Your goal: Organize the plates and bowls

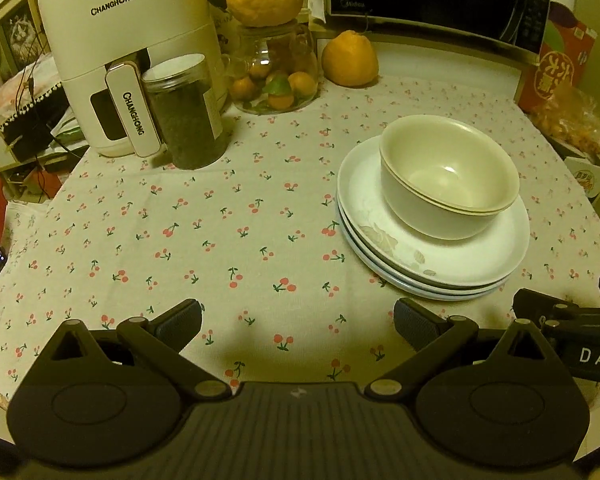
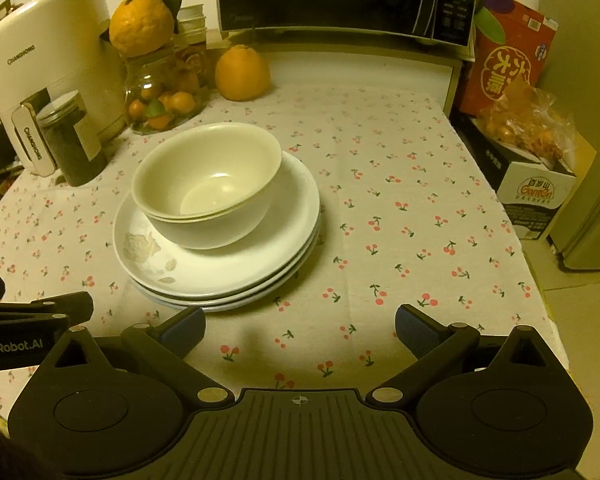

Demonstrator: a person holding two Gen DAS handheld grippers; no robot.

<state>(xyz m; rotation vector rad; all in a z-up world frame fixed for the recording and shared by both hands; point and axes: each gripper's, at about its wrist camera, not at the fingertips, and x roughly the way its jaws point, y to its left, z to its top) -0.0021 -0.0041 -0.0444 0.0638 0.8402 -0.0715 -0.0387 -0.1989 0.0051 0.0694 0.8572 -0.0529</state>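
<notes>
while both bowls (image 2: 206, 184) sit nested on the plates (image 2: 220, 264), left gripper (image 1: 298, 326) and right gripper (image 2: 300, 330) gape wide, empty.

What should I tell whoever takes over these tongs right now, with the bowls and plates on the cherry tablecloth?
Left tongs: open, holding nothing, hovering over the cherry tablecloth short of the stack.
Right tongs: open, holding nothing, also short of the stack.
Two nested cream bowls sit on a stack of white plates, the top one with a flower print.
Done: the dishes in view are gathered into one pile.
Left: possibly nothing on this table; no loose plate or bowl shows. Where the pile should go cannot be told.
</notes>
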